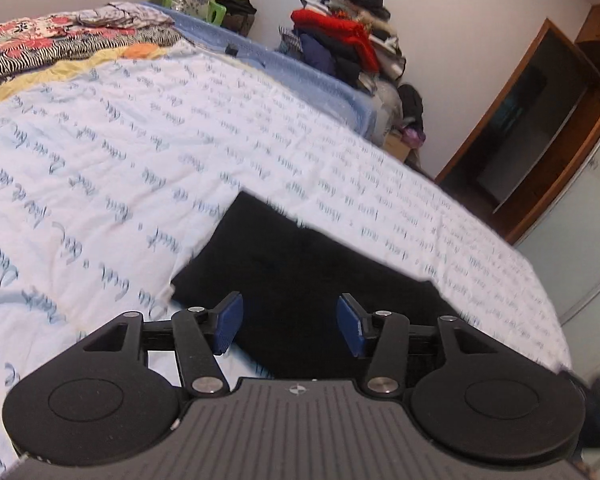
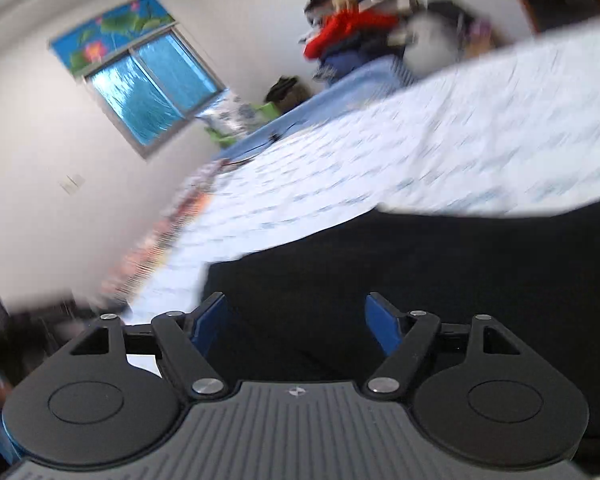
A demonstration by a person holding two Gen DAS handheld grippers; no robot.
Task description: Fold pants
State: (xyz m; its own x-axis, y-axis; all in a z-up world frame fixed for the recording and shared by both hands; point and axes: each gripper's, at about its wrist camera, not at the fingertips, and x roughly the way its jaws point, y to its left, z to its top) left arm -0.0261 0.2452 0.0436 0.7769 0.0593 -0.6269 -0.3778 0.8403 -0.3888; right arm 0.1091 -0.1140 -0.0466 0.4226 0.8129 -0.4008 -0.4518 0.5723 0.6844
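Black pants (image 1: 300,264) lie flat in a folded block on a white bedspread (image 1: 120,152) printed with blue script. My left gripper (image 1: 290,322) is open just above the near part of the pants, with nothing between its blue pads (image 1: 230,320). In the blurred right wrist view the same black pants (image 2: 440,272) fill the lower right. My right gripper (image 2: 296,322) is open over them, its blue pads (image 2: 382,326) wide apart and empty.
A flowered and zebra-print blanket (image 1: 48,44) lies at the far left of the bed. A pile of clothes (image 1: 348,40) stands beyond the bed's far side. A wooden door frame (image 1: 532,152) is at right. A window (image 2: 152,88) shows in the right wrist view.
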